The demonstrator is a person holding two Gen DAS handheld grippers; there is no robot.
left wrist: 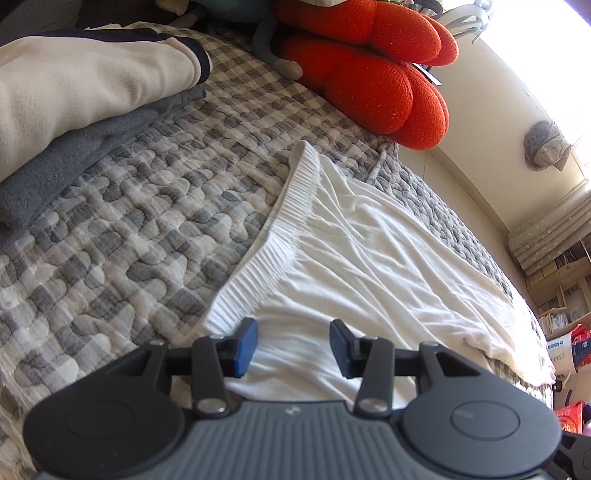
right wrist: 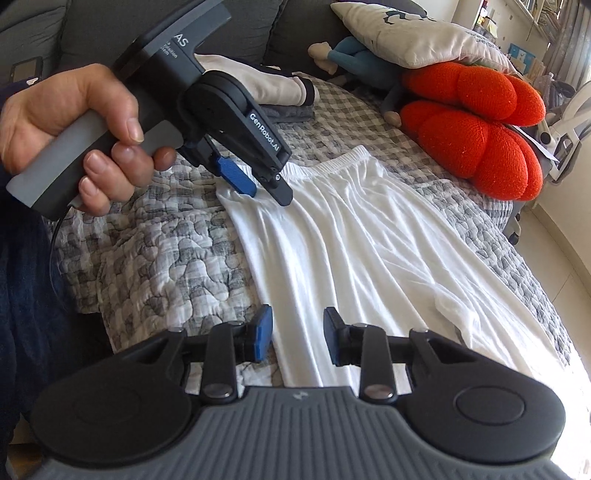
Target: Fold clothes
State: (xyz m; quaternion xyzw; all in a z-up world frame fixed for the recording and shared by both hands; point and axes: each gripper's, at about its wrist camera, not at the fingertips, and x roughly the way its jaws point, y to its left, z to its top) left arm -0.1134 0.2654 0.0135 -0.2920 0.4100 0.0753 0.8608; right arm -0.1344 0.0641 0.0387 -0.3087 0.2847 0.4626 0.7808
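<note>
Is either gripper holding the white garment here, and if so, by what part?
Neither. The left gripper and right gripper are open over the white garment, nothing pinched between the fingers.

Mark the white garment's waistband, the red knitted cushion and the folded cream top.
white garment [left wrist: 280,236], left wrist view, on its ribbed elastic waistband.
red knitted cushion [right wrist: 472,140], right wrist view, on a lower lobe.
folded cream top [left wrist: 85,88], left wrist view, on its upper face.

bedspread [right wrist: 147,266]: grey-white checked quilt, covers the whole bed
cushion [right wrist: 476,122]: chunky orange knit thing, up at 1 o'clock
pillow [right wrist: 417,33]: white, sitting on top of the cushion
doll [right wrist: 351,59]: blue plush, 12 o'clock
</note>
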